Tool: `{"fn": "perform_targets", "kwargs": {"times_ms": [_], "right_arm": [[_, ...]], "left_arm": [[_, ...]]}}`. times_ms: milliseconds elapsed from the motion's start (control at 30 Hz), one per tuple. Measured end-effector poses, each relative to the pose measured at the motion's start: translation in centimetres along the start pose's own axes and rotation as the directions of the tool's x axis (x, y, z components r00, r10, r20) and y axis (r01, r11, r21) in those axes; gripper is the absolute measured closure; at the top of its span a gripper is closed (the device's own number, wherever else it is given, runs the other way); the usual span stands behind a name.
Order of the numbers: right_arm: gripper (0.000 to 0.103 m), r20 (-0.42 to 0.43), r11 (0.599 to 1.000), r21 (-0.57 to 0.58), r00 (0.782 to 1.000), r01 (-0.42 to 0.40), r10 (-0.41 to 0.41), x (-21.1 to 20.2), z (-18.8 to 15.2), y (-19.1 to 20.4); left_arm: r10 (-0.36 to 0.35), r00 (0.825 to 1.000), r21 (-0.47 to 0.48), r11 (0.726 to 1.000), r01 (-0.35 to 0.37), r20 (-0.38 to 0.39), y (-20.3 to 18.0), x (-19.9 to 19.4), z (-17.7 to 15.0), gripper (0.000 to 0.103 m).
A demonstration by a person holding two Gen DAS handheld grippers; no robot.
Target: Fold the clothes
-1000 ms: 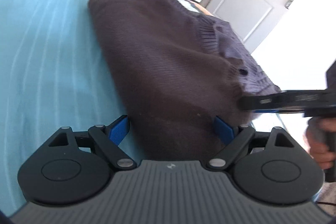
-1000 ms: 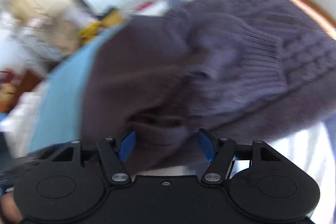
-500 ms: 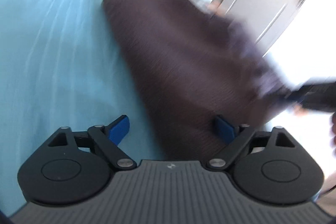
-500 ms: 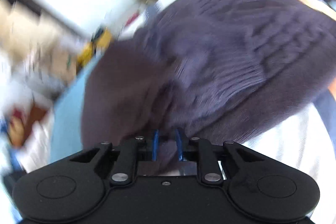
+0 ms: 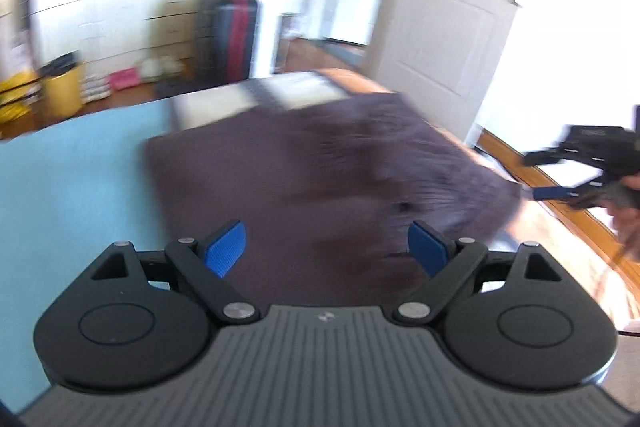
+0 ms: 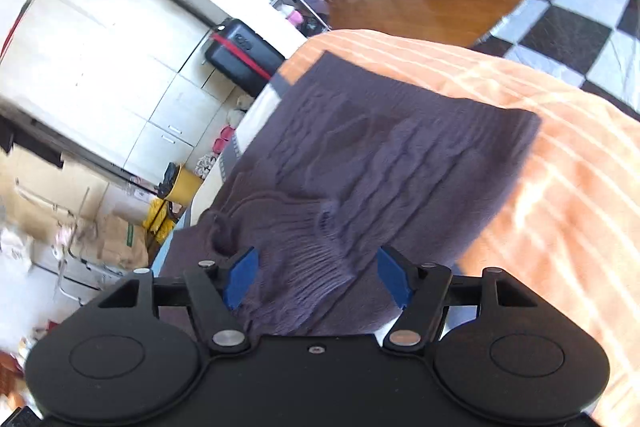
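Left gripper: jaws spread wide, blue pads clear of the fabric, nothing gripped. Its view is motion-blurred. Below and ahead of the pads lies the dark purple knit sweater, folded into a rough rectangle. The sweater rests partly on a light blue sheet at left; its far edge meets a white and dark striped cloth. No brand or label can be read on the garment in either view.

Background of the left wrist view, from the left: a yellow bin, white drawer units, a black suitcase with a red stripe, then a white panelled door. A small sheet with print hangs on the wall, too blurred to read.

Right gripper: jaws opening, pads not pressing on anything; the ribbed cuff of the sweater lies beneath the gap, released. This gripper also appears at the right edge of the left wrist view, just beside the sweater's right corner, held by a hand.

In the right wrist view the sweater shows a cable-knit pattern and lies across an orange striped bedspread. At left stand cardboard boxes; one carries a green mark that cannot be read. The suitcase bears a small emblem, illegible. A black and white checkered rug lies at upper right.
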State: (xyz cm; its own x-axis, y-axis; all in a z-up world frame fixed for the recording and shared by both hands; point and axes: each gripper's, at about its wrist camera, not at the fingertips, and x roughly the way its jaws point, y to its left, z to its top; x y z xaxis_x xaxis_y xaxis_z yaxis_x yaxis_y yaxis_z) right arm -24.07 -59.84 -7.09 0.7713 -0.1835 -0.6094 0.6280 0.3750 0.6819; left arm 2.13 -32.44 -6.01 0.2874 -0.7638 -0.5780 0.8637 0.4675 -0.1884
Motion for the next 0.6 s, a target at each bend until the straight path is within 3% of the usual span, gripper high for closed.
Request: {"fn": "perform_targets", "kwargs": {"times_ms": [167,233,333,433,533,567,600], "right_arm": [[0.031,0.033,0.981,0.193,0.999,-0.015,0.009,-1.2,0.6,-5.0],[0.031,0.095,0.95,0.301,0.994,-0.08,0.053,-2.4,0.3,-7.0],[0.031,0.102,0.918,0.37,0.989,-0.14,0.109,-2.4,0.5,-9.4],[0.031,0.065,0.915,0.399,0.997,-0.06,0.037,-1.6,0.8,-11.4],[0.031,0.081,0.869,0.489,0.996,-0.079,0.044,-1.0,1.1,-13.8],[0.031,0.088,0.852,0.517,0.995,-0.086,0.047,-0.7,1.1,-14.5],[0.031,0.106,0.839,0.533,0.992,-0.11,0.063,-0.4,1.3,-14.7]], "left_arm": [[-0.064,0.994,0.133,0.988,0.075,-0.083,-8.8,7.1,0.5,0.015],[-0.065,0.99,0.156,0.984,0.085,-0.129,-11.9,10.4,0.1,0.015],[-0.058,0.983,0.234,0.967,0.098,-0.173,-16.4,13.9,-1.2,0.015],[-0.029,0.971,0.306,0.946,0.103,-0.237,-18.8,16.9,-2.7,0.015],[0.029,0.958,0.32,0.945,0.067,-0.286,-19.0,19.7,-3.7,0.013],[0.022,0.965,0.307,0.95,0.062,-0.261,-18.8,20.0,-3.5,0.018],[0.021,0.971,0.298,0.953,0.052,-0.237,-18.7,20.3,-3.2,0.039]]}}
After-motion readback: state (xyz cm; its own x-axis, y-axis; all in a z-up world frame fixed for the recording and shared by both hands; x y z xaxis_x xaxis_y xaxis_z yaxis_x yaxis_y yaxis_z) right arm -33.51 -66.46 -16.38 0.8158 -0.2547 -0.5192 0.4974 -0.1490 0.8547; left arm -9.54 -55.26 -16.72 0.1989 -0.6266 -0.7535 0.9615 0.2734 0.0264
